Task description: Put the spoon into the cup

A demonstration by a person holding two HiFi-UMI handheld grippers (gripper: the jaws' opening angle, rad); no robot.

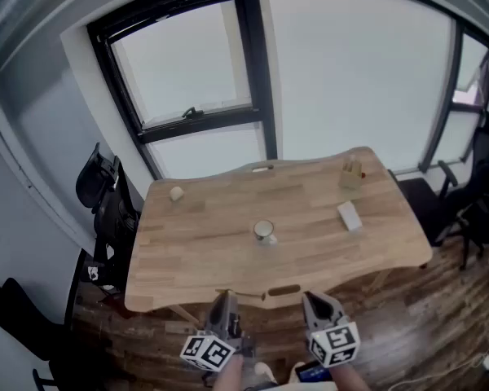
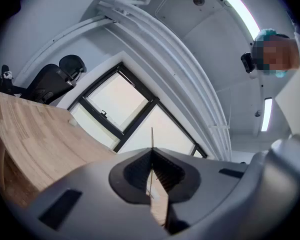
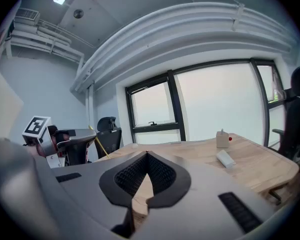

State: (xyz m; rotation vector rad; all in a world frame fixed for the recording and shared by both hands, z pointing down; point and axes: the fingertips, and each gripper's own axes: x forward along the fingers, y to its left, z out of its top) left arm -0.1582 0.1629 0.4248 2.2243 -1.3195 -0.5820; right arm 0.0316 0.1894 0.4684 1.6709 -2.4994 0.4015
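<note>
A white cup [image 1: 265, 232] stands upright at the middle of the wooden table [image 1: 204, 243]. My left gripper [image 1: 224, 300] hovers at the table's near edge, shut on the thin handle of a wooden spoon [image 1: 282, 290], whose bowl points right along the edge. Seen edge-on in the left gripper view, the spoon [image 2: 151, 135] rises as a thin line from between the closed jaws of the left gripper [image 2: 151, 151]. My right gripper [image 1: 314, 300] is beside it, shut and empty. From the right gripper [image 3: 147, 155] I see the spoon [image 3: 101, 145] as a yellow stick.
A white box [image 1: 350, 216] and a wooden block [image 1: 352, 172] sit at the table's right. A small round object [image 1: 176, 193] lies at the far left. Black office chairs [image 1: 98, 182] stand on both sides. Windows run behind the table.
</note>
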